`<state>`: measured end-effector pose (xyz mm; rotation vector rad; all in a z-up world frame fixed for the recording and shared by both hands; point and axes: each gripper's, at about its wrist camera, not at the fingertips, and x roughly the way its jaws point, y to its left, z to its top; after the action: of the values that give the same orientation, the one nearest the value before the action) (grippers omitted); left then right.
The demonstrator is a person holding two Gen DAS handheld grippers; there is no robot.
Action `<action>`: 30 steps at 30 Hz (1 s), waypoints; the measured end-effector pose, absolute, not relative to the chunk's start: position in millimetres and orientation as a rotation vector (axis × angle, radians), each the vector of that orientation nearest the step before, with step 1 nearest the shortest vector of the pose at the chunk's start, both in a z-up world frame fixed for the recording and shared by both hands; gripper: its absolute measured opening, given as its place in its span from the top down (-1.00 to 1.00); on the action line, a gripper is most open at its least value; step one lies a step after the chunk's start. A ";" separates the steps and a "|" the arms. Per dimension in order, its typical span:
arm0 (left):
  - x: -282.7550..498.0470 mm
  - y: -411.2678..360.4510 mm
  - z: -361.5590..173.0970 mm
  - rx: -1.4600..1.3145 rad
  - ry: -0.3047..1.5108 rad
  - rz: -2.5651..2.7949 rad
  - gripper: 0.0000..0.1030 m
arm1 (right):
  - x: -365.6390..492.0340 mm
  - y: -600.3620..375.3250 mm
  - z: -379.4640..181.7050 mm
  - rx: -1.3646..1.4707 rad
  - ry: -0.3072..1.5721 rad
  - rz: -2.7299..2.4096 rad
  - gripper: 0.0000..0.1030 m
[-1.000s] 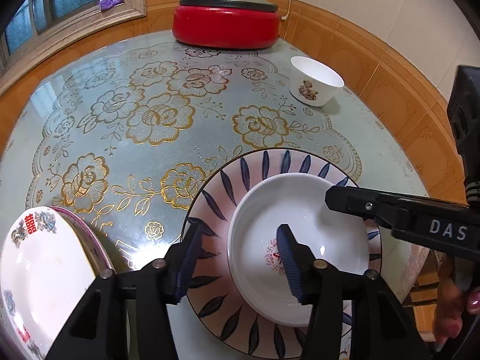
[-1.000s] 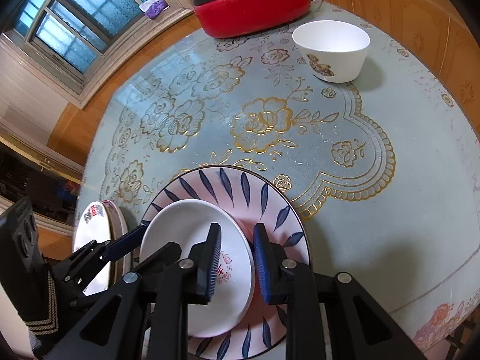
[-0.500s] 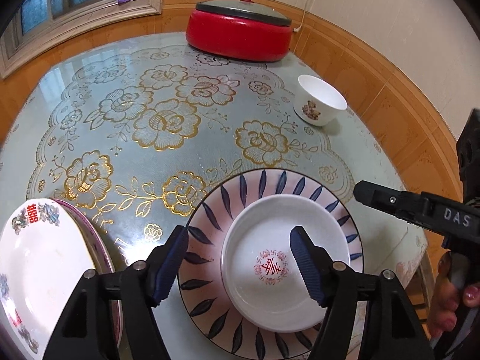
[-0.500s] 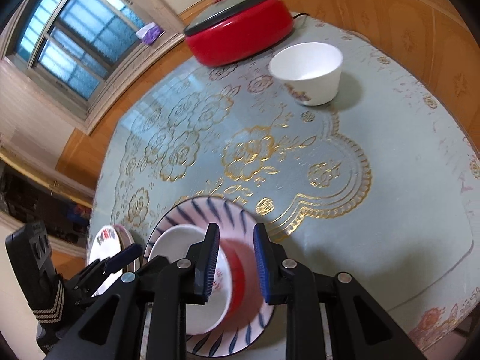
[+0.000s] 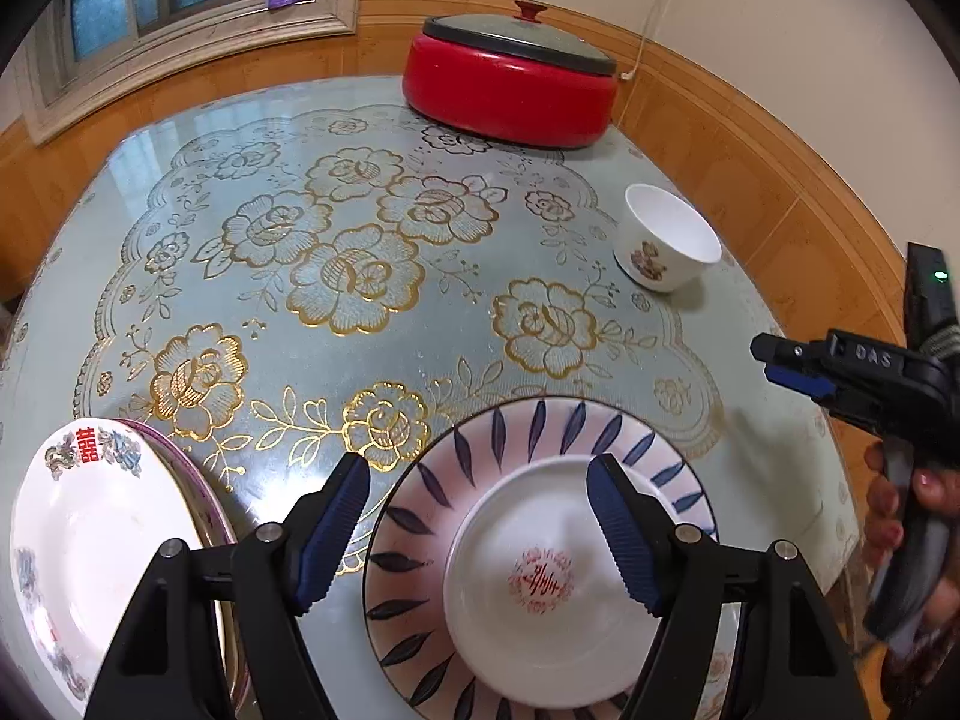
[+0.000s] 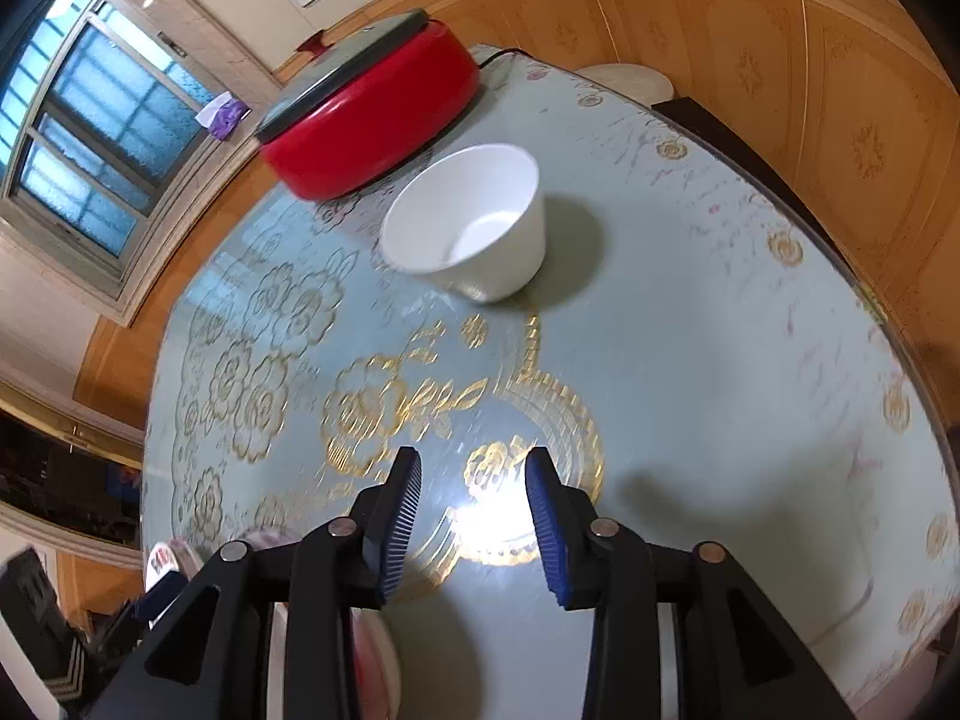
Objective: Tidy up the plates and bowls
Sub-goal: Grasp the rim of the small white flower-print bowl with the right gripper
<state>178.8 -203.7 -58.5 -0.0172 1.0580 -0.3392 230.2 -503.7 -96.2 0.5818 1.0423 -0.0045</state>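
Round table (image 5: 180,276) with gold-flowered cover fills our frame; red lidded pot (image 5: 510,90) upper centre. Striped plate (image 5: 540,438) with white dish (image 5: 552,588) lower centre, bowl (image 6: 468,222) right. We note left gripper (image 5: 477,531) opening, empty; right gripper (image 6: 474,516) opening, empty.

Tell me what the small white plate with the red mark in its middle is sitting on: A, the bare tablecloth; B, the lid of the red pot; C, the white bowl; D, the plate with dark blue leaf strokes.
D: the small white plate lies centred on the plate with dark blue leaf strokes, whose patterned rim shows around it.
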 end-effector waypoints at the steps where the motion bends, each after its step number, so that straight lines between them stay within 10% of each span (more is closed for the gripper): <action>1: 179.9 -205.0 -57.7 -0.016 1.057 -0.334 -0.47 | 236.8 -509.3 -97.2 0.590 1.048 -0.006 0.29; 25: 201.6 -212.4 -54.1 -0.079 1.055 -0.175 -0.53 | 391.4 -553.6 -150.4 0.573 1.212 -0.025 0.30; 30: 207.6 -216.2 -54.5 -0.076 1.059 -0.173 -0.55 | 396.8 -543.8 -155.2 0.524 1.219 0.000 0.55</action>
<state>207.6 -216.2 -54.5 -0.0755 1.0587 -0.1735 396.8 -543.8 -155.2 0.5241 1.2194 -0.0002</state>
